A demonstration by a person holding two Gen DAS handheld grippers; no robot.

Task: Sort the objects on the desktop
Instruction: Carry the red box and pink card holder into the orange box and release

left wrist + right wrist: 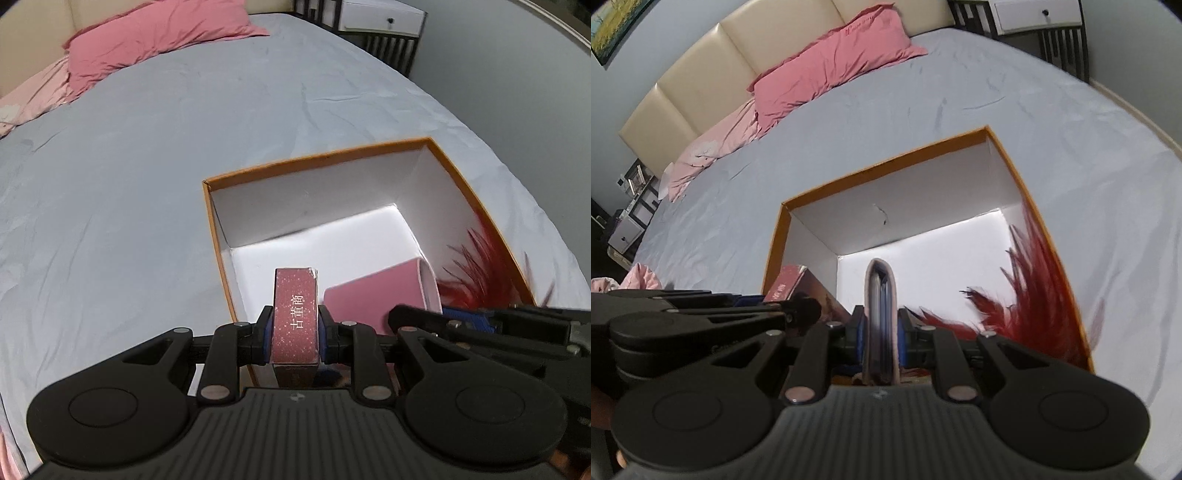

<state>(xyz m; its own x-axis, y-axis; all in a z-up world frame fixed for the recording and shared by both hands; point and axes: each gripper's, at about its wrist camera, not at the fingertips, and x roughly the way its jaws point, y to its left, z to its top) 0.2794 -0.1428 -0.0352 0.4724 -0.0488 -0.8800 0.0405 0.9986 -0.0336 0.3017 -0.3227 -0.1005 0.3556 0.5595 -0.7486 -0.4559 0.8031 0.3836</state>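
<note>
Left wrist view: over the near edge of the orange-rimmed box [469, 192], empty but for red feathers [476, 273], the left gripper [295, 328] clamps a pink carton [295, 314] and the right gripper [881, 328] clamps a pink case [881, 295], neither yet dropped in.

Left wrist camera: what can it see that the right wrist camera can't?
Only the left wrist view shows the white lettering on the top of the red box that the left gripper squeezes. Only the right wrist view shows the cream headboard, a framed picture, and the thin edge of the pink book in the right gripper. Both show the orange-rimmed box, red feathers, pink pillow and grey sheet.
</note>
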